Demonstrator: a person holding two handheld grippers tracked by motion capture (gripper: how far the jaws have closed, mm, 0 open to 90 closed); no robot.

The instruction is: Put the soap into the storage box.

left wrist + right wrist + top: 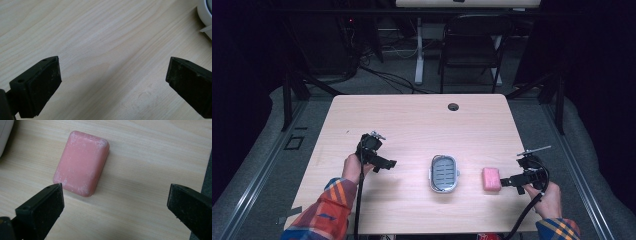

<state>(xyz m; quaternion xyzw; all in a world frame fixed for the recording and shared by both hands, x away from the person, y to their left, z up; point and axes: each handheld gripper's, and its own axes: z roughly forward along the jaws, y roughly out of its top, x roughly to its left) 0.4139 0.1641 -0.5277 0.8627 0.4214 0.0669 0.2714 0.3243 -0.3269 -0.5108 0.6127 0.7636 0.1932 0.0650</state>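
soap: pink bar (491, 179) flat on counter (412, 120), just right of soap dish (444, 173) | right tool (508, 183): spread, beside bar, off-centre | left tool (388, 164): spread, holding nothing | risk: one jaw may push the bar away, missing the pinch

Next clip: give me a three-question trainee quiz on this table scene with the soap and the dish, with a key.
1. True or false: the pink soap bar already lies inside the soap dish.
2. Which gripper is nearest the soap bar? A) left gripper B) right gripper C) both equally near
3. Fill in: the jaws of the right gripper stand ____, with nothing pressed between them.

Key:
1. False. The bar lies on the bare table, beside the dish and apart from it.
2. B. The high view shows the right gripper just beside the bar, the left gripper on the far side of the dish.
3. Open.
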